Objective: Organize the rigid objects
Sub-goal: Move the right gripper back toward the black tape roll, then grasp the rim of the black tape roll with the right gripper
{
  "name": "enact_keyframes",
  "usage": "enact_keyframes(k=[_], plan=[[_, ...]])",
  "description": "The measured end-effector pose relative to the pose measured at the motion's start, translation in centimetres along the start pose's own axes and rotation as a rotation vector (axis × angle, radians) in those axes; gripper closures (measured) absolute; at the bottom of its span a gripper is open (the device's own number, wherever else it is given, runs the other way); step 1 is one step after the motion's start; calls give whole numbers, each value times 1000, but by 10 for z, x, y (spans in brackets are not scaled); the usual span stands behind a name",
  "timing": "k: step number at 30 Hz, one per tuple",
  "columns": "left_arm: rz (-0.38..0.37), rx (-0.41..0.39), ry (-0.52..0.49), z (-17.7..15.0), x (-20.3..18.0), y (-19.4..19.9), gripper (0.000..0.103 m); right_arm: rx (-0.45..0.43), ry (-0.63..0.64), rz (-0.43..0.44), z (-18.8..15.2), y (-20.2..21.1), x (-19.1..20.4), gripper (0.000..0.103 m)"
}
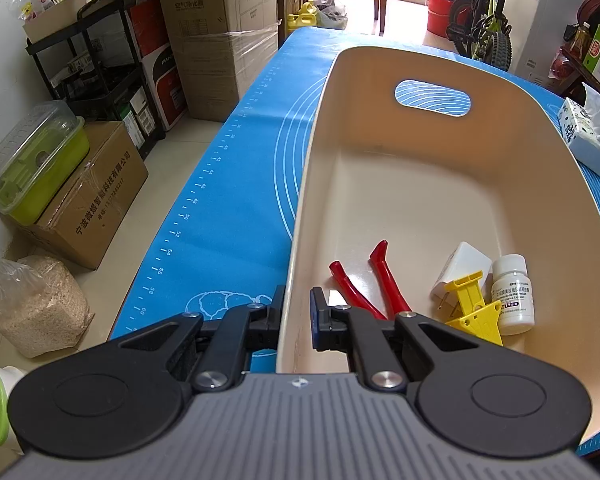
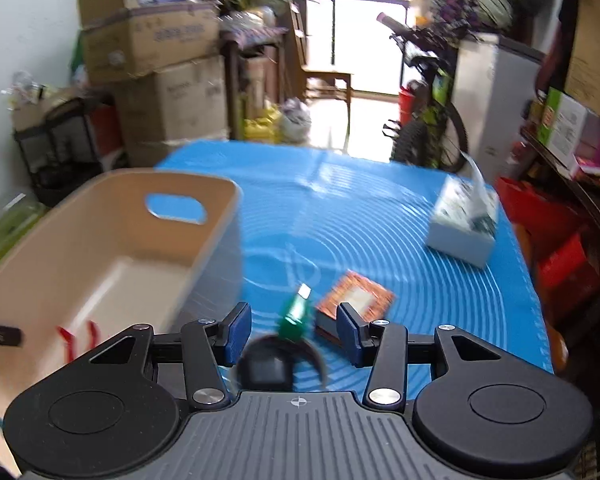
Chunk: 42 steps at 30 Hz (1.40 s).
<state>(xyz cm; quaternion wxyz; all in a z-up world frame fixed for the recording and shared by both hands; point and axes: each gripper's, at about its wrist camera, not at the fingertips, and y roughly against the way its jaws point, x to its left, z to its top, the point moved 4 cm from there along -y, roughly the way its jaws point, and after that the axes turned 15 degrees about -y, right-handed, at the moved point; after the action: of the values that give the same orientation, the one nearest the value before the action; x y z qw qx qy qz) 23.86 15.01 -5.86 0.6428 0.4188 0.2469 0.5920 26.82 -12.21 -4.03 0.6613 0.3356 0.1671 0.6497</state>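
The left gripper (image 1: 296, 312) has its two fingers set one on each side of the near wall of the beige bin (image 1: 440, 184), one pad outside and one inside, closed down on the rim so the wall fills the gap between them. Just past the inner finger lie red-handled pliers (image 1: 384, 280), their head hidden behind the gripper, and beside them a yellow plastic piece (image 1: 476, 308), a white adapter (image 1: 464, 264) and a white pill bottle (image 1: 512, 296), all bunched in the near end of the bin; the far end shows only bare floor and a handle slot. The right gripper (image 2: 294, 334) stands wide apart, holding nothing, hovering over the blue mat (image 2: 360, 208) to the right of the bin. Between its fingers I see a small green object (image 2: 294, 314) with a pale tip and below it a dark round object (image 2: 268, 368), both too blurred to name, and I cannot tell whether they touch. Just beyond the right finger sits an orange-brown box (image 2: 356, 300), partly covered by that finger. Farther right on the mat is a tissue box (image 2: 464, 224). The whole right view is smeared. Around the table are stacked cardboard boxes (image 1: 220, 40), a black cart (image 1: 96, 68), a bicycle (image 1: 484, 20) and a bright doorway.
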Motion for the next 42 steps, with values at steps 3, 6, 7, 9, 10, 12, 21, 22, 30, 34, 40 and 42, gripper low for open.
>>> enact_keyframes(k=[3, 6, 7, 9, 10, 12, 21, 22, 30, 34, 40, 42], plan=[[0, 1, 0, 0, 0, 0, 90, 33, -26, -38, -12, -15, -16, 45], [0, 1, -1, 0, 0, 0, 90, 72, -52, -64, -23, -30, -28, 45], [0, 1, -2, -1, 0, 0, 90, 81, -57, -74, -26, -33, -31, 45], [0, 0, -1, -1, 0, 0, 90, 96, -60, -96, -33, -39, -34, 45], [-1, 0, -1, -1, 0, 0, 90, 104, -61, -105, -36, -43, -35, 45], [1, 1, -2, -1, 0, 0, 90, 120, -61, -106, -42, -47, -35, 45], [0, 1, -1, 0, 0, 0, 90, 150, -84, -116, -53, -64, -28, 54], [-1, 1, -1, -1, 0, 0, 90, 145, -91, -120, -53, -65, -28, 57], [-1, 3, -5, -2, 0, 0, 90, 115, -64, -138, -57, -68, -20, 83], [-1, 2, -3, -1, 0, 0, 90, 110, -72, -138, -59, -64, -23, 86], [0, 4, -5, -1, 1, 0, 90, 76, -53, -124, -55, -49, -28, 87], [-1, 5, -4, -1, 2, 1, 90, 63, -49, -119, -52, -43, -29, 87]])
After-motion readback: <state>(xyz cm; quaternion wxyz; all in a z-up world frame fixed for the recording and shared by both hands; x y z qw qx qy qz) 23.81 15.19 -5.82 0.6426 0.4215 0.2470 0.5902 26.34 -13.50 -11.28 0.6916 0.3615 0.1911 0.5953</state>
